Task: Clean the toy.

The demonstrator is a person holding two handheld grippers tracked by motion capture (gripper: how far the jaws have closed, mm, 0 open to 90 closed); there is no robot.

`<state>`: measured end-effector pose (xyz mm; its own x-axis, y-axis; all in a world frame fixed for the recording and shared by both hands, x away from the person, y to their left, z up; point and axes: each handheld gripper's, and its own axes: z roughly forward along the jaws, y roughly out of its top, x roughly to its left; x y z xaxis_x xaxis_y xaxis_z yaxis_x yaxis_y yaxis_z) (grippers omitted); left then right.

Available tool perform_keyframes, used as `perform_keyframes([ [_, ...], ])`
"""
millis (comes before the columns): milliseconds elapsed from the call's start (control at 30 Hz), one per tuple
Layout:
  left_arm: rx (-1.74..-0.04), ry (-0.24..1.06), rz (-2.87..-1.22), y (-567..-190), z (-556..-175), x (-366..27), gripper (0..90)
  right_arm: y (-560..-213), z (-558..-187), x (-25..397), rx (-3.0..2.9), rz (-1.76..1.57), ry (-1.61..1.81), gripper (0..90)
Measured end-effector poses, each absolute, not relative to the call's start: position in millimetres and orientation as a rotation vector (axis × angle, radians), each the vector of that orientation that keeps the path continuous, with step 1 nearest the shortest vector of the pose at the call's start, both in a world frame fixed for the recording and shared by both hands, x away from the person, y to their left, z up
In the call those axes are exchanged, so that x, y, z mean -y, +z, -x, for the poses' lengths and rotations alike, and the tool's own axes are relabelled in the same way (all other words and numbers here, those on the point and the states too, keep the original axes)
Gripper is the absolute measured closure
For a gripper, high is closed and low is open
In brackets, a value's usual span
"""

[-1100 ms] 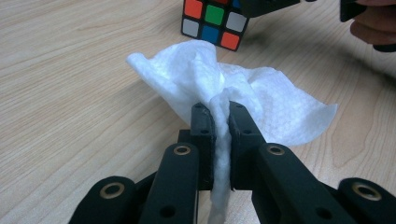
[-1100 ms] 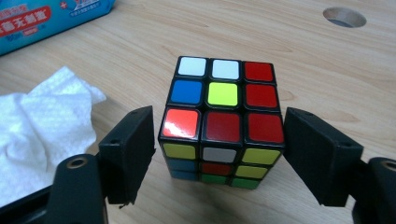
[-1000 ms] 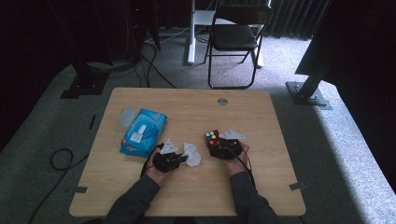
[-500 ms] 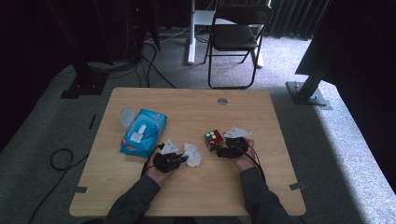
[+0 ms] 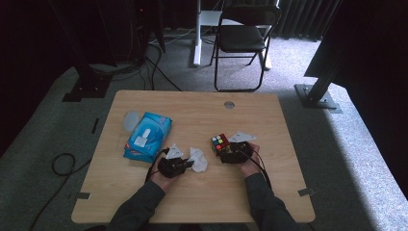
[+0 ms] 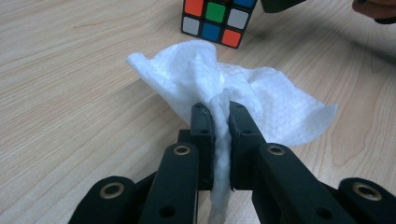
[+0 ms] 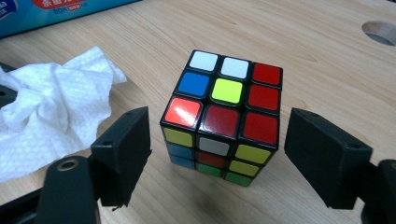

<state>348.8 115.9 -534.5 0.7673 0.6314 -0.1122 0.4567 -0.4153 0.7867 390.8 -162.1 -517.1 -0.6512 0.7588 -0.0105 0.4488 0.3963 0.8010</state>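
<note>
Left claw [image 6: 219,140] pinches tissue [image 6: 233,98]; right claw [image 7: 217,154] gapes around cube [image 7: 224,116]; pack's [image 5: 146,137] lettering unreadable.

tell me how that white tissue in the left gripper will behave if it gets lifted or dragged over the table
Probably floppy: the tissue is crumpled and folds loosely around the left gripper, whose jaws are pinched shut on it. It looks thin and light, so it should lift easily and sag. Dragged across the table, it would likely bunch up rather than push the cube.

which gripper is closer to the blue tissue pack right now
Left. The left gripper, shut on a crumpled white tissue, sits just beside the blue plastic tissue pack; the right gripper is farther off, open around the multicoloured puzzle cube.
</note>
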Motion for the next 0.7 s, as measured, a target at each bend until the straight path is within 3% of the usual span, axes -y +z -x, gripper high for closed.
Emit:
perform_keyframes([
  [700,-0.814,0.255,-2.078,-533.8,-348.8,-116.5,82.7,-524.6,-390.0,155.8,-2.205,-1.141,1.134,33.6],
])
